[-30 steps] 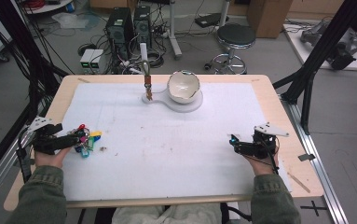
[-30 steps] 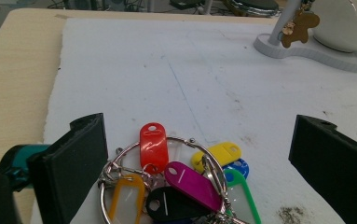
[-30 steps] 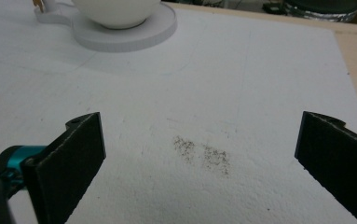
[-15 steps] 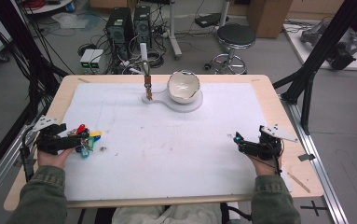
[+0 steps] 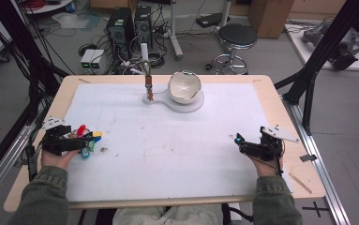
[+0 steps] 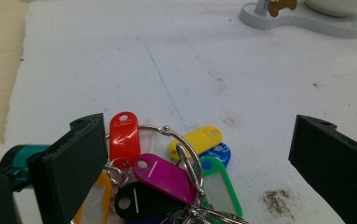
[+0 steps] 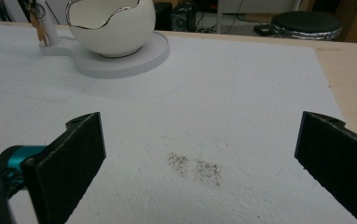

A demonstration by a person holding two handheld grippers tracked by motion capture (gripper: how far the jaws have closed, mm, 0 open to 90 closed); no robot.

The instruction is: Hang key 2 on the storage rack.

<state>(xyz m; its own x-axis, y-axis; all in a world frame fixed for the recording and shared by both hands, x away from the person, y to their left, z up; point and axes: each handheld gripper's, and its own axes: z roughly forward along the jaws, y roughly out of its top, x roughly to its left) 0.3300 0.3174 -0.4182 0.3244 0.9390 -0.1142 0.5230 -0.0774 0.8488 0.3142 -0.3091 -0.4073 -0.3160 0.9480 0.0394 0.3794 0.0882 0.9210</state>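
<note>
Keys (image 6: 167, 182) on a ring with coloured tags lie at the mat's (image 5: 177, 154) left edge, just ahead of the left gripper (image 6: 199, 154), jaws apart. Right gripper (image 7: 199, 154), also apart, sits well away rightward.

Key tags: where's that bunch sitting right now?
In the high view, the key tags lie at the white mat's left edge, between the open left tongs.

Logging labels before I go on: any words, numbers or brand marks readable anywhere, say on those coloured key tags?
No readable text anywhere.
Key tags: paper windows look blank or too blurred; a white line on the magenta and black ones.
Egg-shaped bowl: no mark visible.
Computer towers behind the table: too small.
</note>
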